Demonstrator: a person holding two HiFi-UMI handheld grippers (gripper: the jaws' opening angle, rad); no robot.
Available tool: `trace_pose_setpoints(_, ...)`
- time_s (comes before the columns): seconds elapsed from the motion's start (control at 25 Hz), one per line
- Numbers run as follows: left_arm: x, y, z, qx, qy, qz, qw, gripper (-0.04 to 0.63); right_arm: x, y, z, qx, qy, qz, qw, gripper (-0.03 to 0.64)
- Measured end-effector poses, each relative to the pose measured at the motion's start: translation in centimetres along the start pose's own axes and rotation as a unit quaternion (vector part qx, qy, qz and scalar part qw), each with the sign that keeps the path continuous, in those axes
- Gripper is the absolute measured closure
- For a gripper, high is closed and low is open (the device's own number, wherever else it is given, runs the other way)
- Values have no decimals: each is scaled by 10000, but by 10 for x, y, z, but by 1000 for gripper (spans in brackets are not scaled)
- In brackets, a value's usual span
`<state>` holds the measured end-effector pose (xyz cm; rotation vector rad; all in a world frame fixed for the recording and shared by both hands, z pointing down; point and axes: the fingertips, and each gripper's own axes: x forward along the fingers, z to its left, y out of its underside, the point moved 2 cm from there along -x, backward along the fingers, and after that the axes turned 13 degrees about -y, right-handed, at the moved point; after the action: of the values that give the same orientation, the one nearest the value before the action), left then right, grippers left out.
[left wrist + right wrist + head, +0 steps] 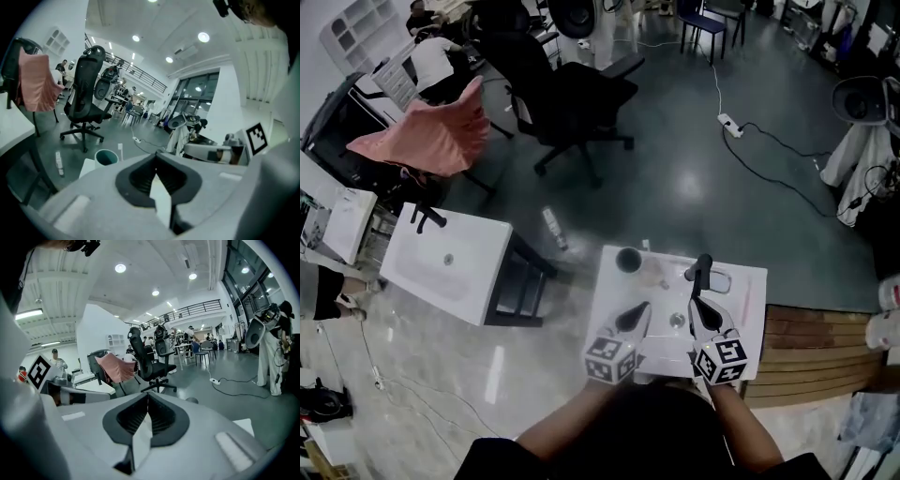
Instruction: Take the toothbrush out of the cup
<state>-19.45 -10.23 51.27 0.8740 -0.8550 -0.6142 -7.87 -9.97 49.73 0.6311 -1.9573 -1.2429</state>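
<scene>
We count two tools: left gripper (pixel 639 311) and right gripper (pixel 695 304), both clenched on nothing, over one white basin (pixel 607 298). One cup (pixel 628 260) stands near the basin's 11 o'clock corner; we cannot make out the toothbrush. Open floor (pixel 694 178) lies at 12.

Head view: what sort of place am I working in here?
Probably an open-plan lab or office workspace, not a real bathroom: a black office chair, a power strip lying on the floor, and a freestanding washbasin.
</scene>
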Motion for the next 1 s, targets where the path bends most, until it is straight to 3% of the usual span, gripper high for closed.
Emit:
trace_pose_setpoints(0.24, 8, 1, 40, 5, 239, 149, 9996, 592, 97, 14, -1, 109, -177, 479, 9986, 577)
trace_pose_setpoints(0.48, 22, -8, 83, -58, 195, 115, 9997, 592, 169, 33, -24, -113, -67, 1040, 9945, 546)
trace_pose_setpoints(0.68, 38, -14, 111, -182, 185, 165, 9995, 592, 214, 45, -51, -123, -10, 1313, 9913, 523)
trace_pose_setpoints(1.0, 57, -21, 134, -230, 275, 182, 9992, 592, 250, 68, -71, -186, 45, 1760, 9842, 540)
